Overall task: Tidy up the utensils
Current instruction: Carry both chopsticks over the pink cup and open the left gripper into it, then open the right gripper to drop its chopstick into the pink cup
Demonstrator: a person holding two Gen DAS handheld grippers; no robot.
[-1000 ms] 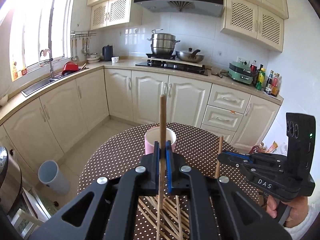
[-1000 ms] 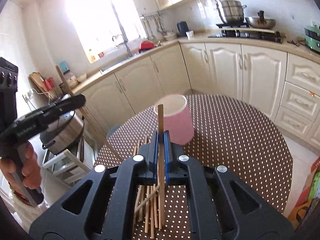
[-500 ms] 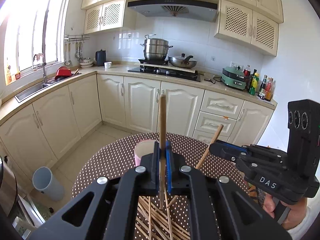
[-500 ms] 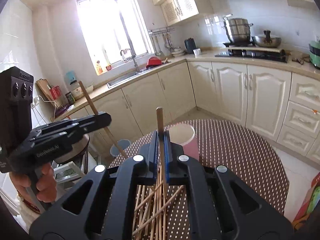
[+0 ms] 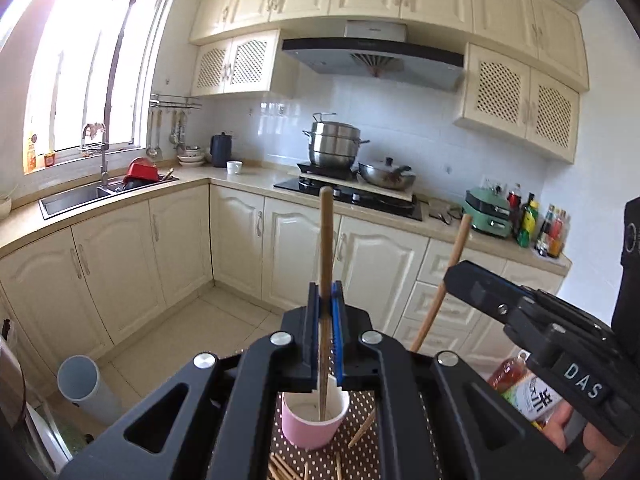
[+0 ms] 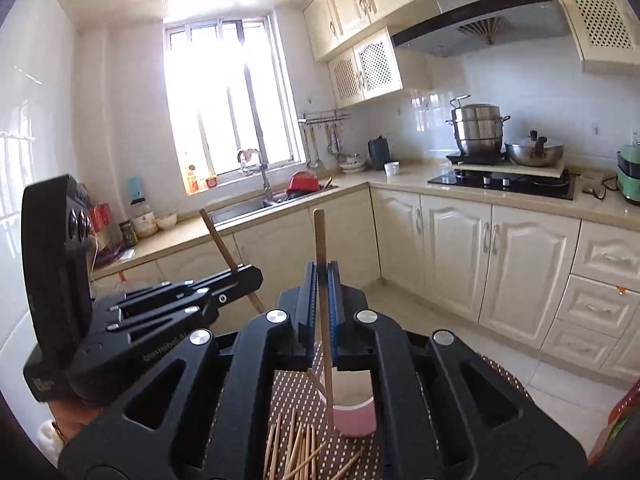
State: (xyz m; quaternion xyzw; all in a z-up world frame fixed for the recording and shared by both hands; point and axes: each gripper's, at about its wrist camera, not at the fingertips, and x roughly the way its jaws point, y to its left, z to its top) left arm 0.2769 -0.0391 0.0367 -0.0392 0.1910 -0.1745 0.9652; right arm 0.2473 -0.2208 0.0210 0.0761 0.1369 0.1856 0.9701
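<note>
My left gripper [image 5: 326, 292] is shut on a wooden chopstick [image 5: 325, 240] that it holds upright. The stick's lower tip hangs inside the mouth of the pink cup [image 5: 312, 426]. My right gripper [image 6: 322, 272] is shut on another chopstick [image 6: 320, 240], also upright, whose lower end comes down at the left rim of the pink cup [image 6: 356, 418]. Each view shows the other gripper from the side: the right gripper [image 5: 450, 274] with its tilted stick, the left gripper [image 6: 256, 274] likewise. Several loose chopsticks [image 6: 296, 452] lie on the dotted brown tablecloth [image 6: 292, 388] in front of the cup.
Cream kitchen cabinets and a counter run behind the table, with a sink [image 5: 76, 196] on the left and a hob with steel pots [image 5: 336, 148]. A grey bin [image 5: 80, 388] stands on the floor. A bottle [image 5: 520, 388] shows by the hand at right.
Both grippers have risen with their chopsticks. The pink cup has dropped low in both views, below the jaws. The side-seen sticks now lean more.
</note>
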